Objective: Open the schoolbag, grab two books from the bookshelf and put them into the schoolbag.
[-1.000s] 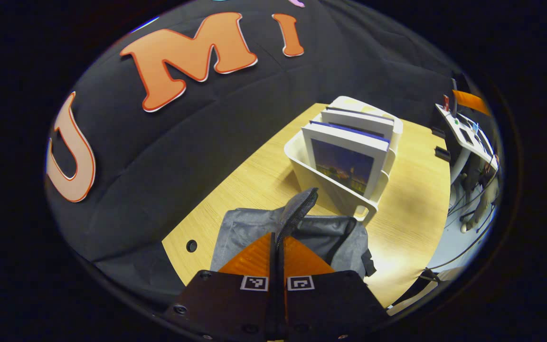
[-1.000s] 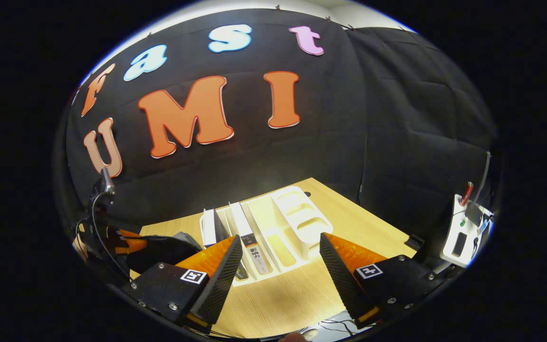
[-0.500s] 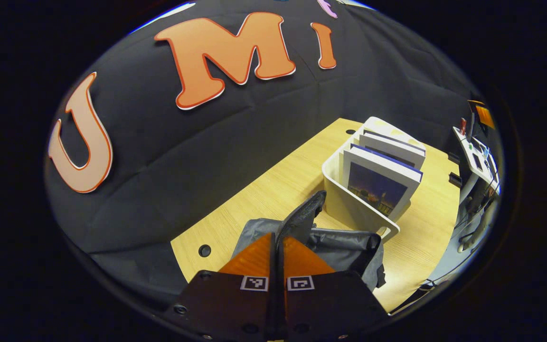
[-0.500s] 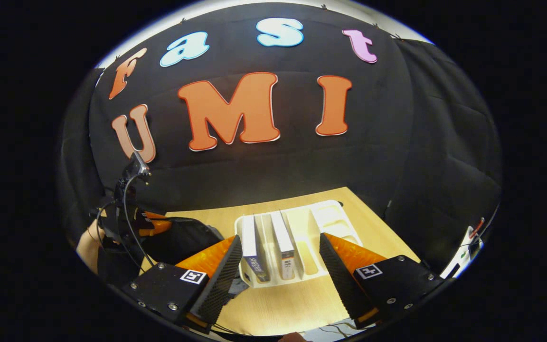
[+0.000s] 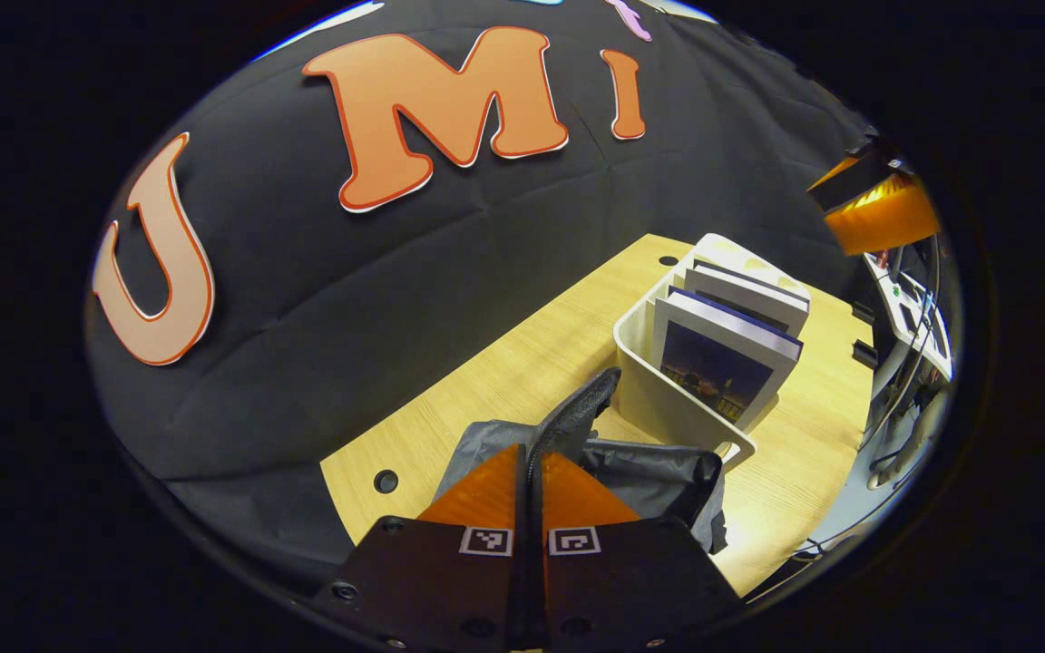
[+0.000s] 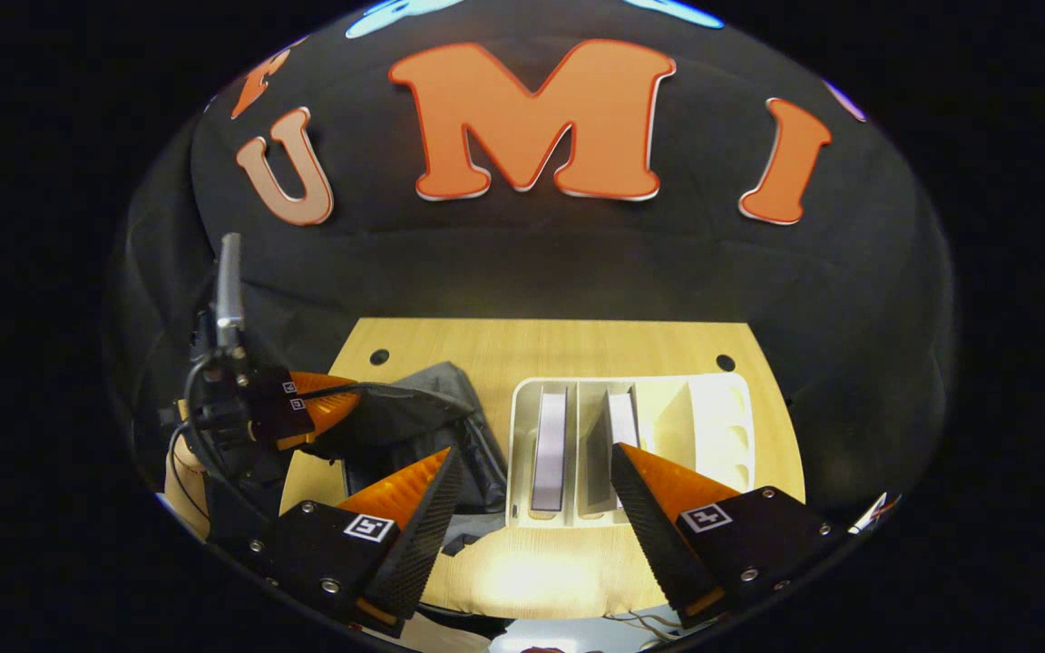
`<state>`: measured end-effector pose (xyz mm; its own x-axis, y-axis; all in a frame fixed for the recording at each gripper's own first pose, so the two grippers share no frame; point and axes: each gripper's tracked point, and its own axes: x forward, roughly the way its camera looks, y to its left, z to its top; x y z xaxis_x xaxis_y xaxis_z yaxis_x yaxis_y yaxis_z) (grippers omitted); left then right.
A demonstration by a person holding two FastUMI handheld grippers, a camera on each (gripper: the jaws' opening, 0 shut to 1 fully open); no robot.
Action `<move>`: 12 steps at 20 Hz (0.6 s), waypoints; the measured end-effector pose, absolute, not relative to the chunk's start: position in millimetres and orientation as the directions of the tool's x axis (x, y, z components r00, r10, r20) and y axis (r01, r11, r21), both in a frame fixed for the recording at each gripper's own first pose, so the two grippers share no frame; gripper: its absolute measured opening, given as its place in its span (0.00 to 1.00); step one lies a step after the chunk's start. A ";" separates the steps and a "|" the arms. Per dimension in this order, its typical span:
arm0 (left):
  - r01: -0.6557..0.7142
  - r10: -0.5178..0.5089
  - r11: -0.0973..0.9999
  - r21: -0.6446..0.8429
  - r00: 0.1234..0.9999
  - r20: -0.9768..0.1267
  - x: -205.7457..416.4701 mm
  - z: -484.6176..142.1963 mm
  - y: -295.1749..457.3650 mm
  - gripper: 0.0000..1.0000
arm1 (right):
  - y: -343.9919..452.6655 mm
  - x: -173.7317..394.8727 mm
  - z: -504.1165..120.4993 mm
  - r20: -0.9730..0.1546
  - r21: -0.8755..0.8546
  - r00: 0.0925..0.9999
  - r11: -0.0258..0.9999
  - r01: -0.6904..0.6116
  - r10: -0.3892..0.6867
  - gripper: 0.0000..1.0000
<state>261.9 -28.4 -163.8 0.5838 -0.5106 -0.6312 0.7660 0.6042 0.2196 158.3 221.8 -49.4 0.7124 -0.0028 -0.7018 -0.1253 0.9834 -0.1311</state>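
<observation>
Left gripper clamped on the raised flap of a grey schoolbag on a wooden table, white bookshelf just beside the bag holding two upright books, right gripper spread wide above the shelf's front edge.

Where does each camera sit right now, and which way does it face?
Left gripper view: rides on the left gripper, low over the schoolbag, shut on its flap, looking across the table at the bookshelf; the right gripper shows far right.
Right gripper view: rides on the right gripper, above the table's near edge, facing the booth wall; its open fingers frame the two books; the left gripper and a hand show at left.
Shared: schoolbag, bookshelf, books, table.
</observation>
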 end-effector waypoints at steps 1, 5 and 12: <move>0.763 -0.507 0.606 0.224 0.588 -0.630 263.3 -163.0 -27.1 0.00 | 224.6 166.2 -58.8 -0.732 -0.123 0.682 0.984 -0.126 -0.004 0.98; 0.754 -0.502 0.624 0.208 0.590 -0.632 263.6 -165.1 -24.8 0.01 | 229.2 183.7 -104.2 -0.842 -0.134 0.537 0.982 -0.132 -0.042 0.99; 0.745 -0.504 0.641 0.184 0.590 -0.631 267.0 -168.7 -19.3 0.01 | 211.0 213.6 -157.7 -0.910 -0.180 0.393 0.979 -0.097 -0.129 0.99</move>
